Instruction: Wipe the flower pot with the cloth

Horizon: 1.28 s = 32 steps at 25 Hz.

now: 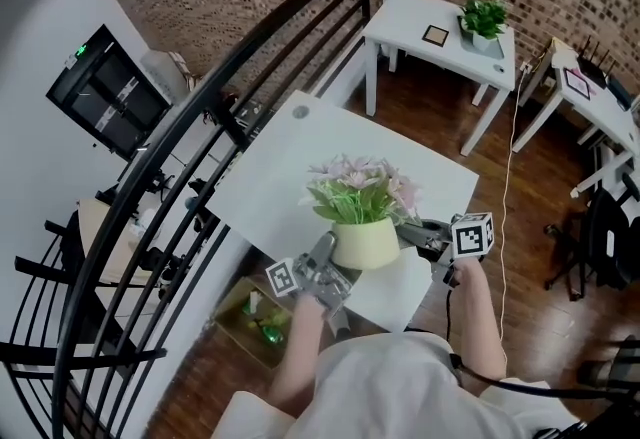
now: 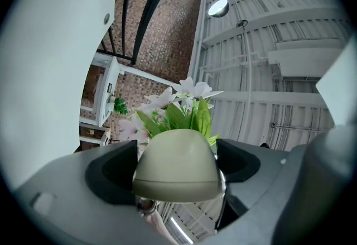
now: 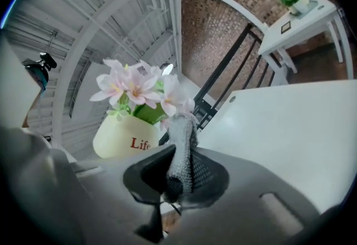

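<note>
A pale yellow-green flower pot with pink flowers is tilted over the near edge of the white table. My left gripper grips it from the lower left. In the left gripper view the pot fills the gap between the jaws, base toward the camera. My right gripper is at the pot's right side, shut on a grey mesh cloth. In the right gripper view the cloth's tip stands just beside the pot, which bears red lettering; whether they touch I cannot tell.
A black metal railing runs along the table's left side. A second white table with a small potted plant stands behind. A cardboard box sits on the wooden floor below the left gripper. A cable hangs at right.
</note>
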Each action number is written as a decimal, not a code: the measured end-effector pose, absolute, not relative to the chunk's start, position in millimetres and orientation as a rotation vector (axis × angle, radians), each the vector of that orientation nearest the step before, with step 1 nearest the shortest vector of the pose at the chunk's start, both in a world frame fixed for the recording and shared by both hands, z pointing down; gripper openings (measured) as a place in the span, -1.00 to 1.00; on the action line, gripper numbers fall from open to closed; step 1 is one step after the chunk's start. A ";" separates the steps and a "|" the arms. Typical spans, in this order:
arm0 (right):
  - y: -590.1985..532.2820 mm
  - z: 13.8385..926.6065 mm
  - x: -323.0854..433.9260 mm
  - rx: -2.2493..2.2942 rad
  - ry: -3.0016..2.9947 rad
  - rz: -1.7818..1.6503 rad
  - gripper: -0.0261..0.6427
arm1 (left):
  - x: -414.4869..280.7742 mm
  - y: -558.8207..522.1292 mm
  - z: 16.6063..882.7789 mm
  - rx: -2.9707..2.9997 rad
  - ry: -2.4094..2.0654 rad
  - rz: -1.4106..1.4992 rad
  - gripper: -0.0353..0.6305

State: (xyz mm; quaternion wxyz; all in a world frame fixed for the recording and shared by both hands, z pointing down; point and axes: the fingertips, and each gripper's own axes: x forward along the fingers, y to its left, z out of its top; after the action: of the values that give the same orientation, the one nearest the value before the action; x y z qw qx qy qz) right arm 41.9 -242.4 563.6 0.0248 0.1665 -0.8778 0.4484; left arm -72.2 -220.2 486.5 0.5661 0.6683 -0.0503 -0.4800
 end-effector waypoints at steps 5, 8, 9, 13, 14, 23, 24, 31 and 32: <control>-244.4 533.3 46.0 0.578 -2.806 1.280 -0.89 | -90.8 -235.7 490.9 1.543 -0.182 -1.170 0.51; -237.8 536.4 33.1 0.586 -2.811 1.232 -0.89 | -98.3 -245.7 487.7 1.550 -0.207 -1.196 0.51; -233.8 539.9 27.6 0.573 -2.804 1.229 -0.89 | -99.6 -249.1 486.2 1.557 -0.216 -1.199 0.51; -217.8 546.9 5.4 0.497 -2.772 1.227 -0.89 | -100.9 -260.5 481.6 1.605 -0.251 -1.178 0.51; -215.8 545.8 0.6 0.485 -2.773 1.229 -0.89 | -100.6 -262.8 480.7 1.618 -0.259 -1.171 0.51; -213.8 533.1 -29.9 0.485 -2.810 1.268 -0.89 | -93.8 -270.4 488.2 1.628 -0.301 -1.157 0.50; -212.2 530.7 -32.3 0.477 -2.814 1.259 -0.89 | -92.1 -270.4 488.6 1.632 -0.306 -1.154 0.50; -200.4 505.2 -52.0 0.380 -2.862 1.252 -0.89 | -85.5 -271.5 487.4 1.651 -0.303 -1.149 0.50; -200.2 501.5 -51.6 0.383 -2.871 1.251 -0.89 | -86.1 -272.0 487.7 1.647 -0.301 -1.154 0.50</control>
State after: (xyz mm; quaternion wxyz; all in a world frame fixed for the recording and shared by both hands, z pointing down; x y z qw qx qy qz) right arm -51.6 -200.2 501.5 -0.0067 0.1212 -0.9100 0.3965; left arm -86.1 -272.0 487.7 0.5261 0.6889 -0.1257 -0.4825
